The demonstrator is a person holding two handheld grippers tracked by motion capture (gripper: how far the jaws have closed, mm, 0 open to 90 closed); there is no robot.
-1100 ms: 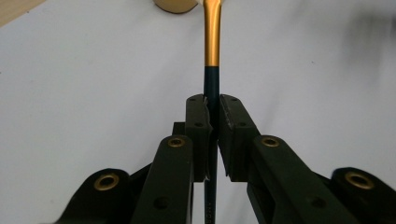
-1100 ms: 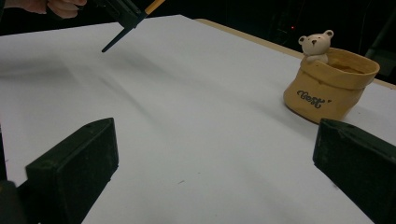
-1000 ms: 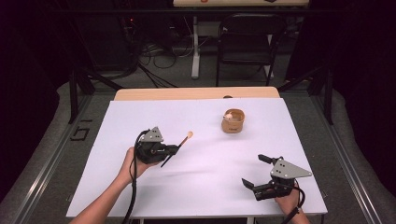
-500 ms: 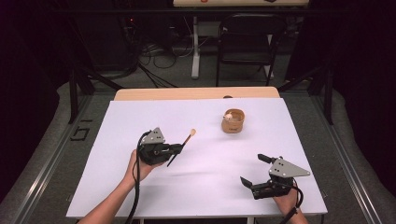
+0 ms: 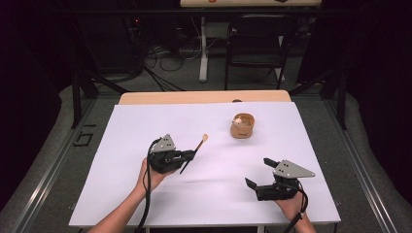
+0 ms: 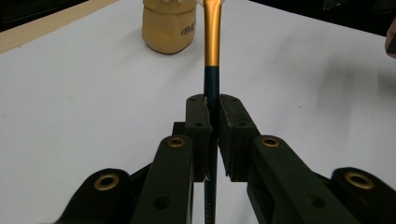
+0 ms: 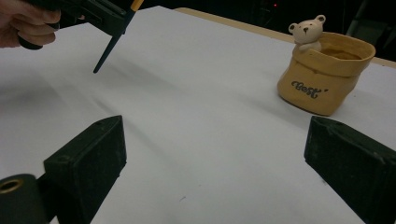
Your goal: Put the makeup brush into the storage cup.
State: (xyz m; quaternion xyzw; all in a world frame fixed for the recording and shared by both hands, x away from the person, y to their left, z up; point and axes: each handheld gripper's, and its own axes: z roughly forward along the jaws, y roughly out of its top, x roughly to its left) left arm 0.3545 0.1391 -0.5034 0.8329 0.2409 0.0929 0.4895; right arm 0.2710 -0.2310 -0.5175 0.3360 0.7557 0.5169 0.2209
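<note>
The left claw [image 5: 187,158] squeezes tight on a brush [image 5: 195,151], near the dark end of its stick. In the high view the brush points up toward 1 o'clock, with its pale tip [image 5: 205,137] in the air above the white desk [image 5: 145,121]. It is near the middle of the desk, at about 8 o'clock from the little pot [image 5: 242,125]. The pot is tan, with a small bear [image 7: 307,31] on its rim.

What could go wrong? The stick is thin and smooth, so I think it could slip or tip in the claw. The pot is small and light. If the brush bumps the rim or the bear, the pot could slide or fall over. The pot's mouth is small too, so the brush could miss it.

The right claw [image 5: 260,175] is open with nothing in it, low at 5 o'clock on the desk. It has just been closing a tiny bit.

Since the frame one second earlier, the left hand and brush have moved a little to the right, toward the pot. The pot has stayed put.
</note>
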